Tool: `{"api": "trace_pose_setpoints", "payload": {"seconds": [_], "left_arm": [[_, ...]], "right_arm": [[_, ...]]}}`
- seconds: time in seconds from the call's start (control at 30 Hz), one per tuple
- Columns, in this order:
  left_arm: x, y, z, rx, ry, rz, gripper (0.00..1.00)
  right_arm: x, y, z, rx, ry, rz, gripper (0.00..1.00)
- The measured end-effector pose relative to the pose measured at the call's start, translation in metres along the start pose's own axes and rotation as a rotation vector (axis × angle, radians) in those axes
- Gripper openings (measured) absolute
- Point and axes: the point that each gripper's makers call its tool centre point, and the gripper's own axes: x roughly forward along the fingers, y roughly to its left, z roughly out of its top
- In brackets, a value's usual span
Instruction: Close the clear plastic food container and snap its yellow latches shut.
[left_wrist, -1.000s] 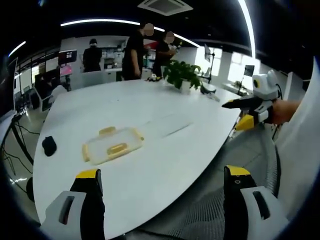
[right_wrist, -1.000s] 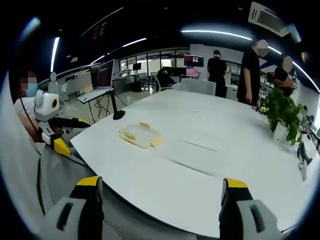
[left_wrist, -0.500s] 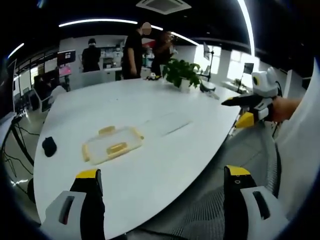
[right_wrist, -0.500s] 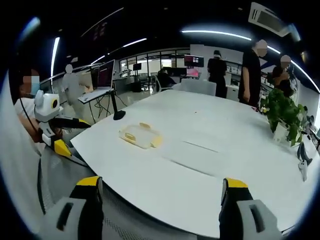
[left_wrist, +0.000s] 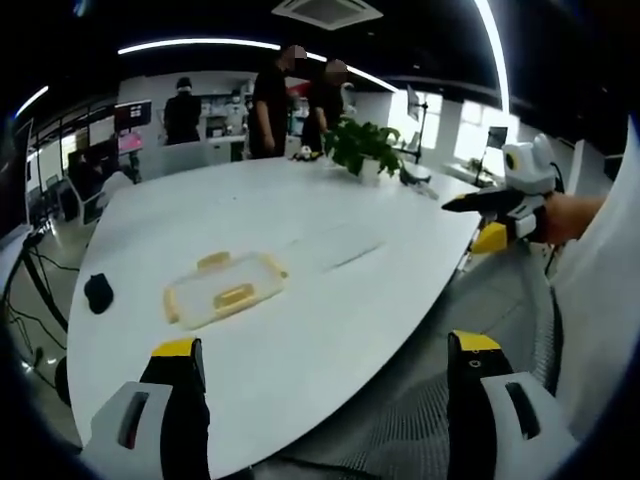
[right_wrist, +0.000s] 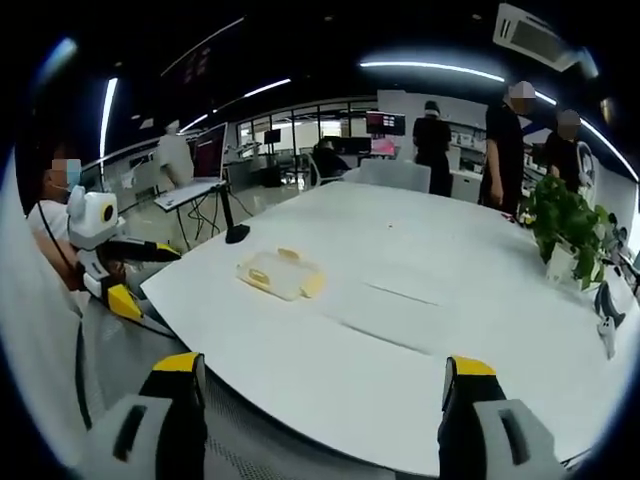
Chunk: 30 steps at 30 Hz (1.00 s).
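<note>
A clear plastic food container (left_wrist: 226, 290) with yellow latches lies flat on the big white table (left_wrist: 300, 210), its lid down on it. In the right gripper view the container (right_wrist: 280, 273) sits near the table's left part. My left gripper (left_wrist: 318, 400) is open, well short of the container, off the table's near edge. My right gripper (right_wrist: 312, 415) is open too, with nothing between its fingers. The right gripper (left_wrist: 500, 215) also comes in from the right of the left gripper view, and the left gripper (right_wrist: 110, 250) appears at the left of the right gripper view.
A black mouse (left_wrist: 98, 292) lies left of the container. A potted plant (left_wrist: 362, 150) stands at the table's far side, with small items beside it. Several people (left_wrist: 270, 105) stand beyond the table. A mesh chair (left_wrist: 420, 420) is below the table edge.
The grippers and container have held still. People in the background have shifted, and someone walks past the monitors in the right gripper view.
</note>
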Motion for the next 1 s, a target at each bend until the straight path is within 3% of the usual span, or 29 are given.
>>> {"api": "trace_pose_setpoints", "payload": {"seconds": [0.33, 0.5, 0.63, 0.83, 1.0], "left_arm": [[-0.002, 0.002, 0.002, -0.027, 0.003, -0.007, 0.99], [-0.005, 0.001, 0.003, -0.024, 0.017, -0.028, 0.96], [-0.007, 0.003, 0.003, -0.014, 0.014, -0.034, 0.95], [-0.009, 0.012, 0.000, 0.002, 0.037, -0.026, 0.95], [-0.009, 0.021, 0.007, 0.029, 0.032, -0.032, 0.94]], "right_arm": [[-0.001, 0.001, 0.004, -0.015, -0.016, 0.008, 0.99], [-0.002, 0.015, 0.007, -0.010, -0.004, 0.092, 0.95], [0.001, 0.018, 0.011, -0.042, -0.023, 0.098, 0.94], [0.007, 0.018, 0.015, -0.050, -0.011, 0.107, 0.97], [0.016, 0.015, 0.023, -0.079, -0.014, 0.122, 0.96]]}}
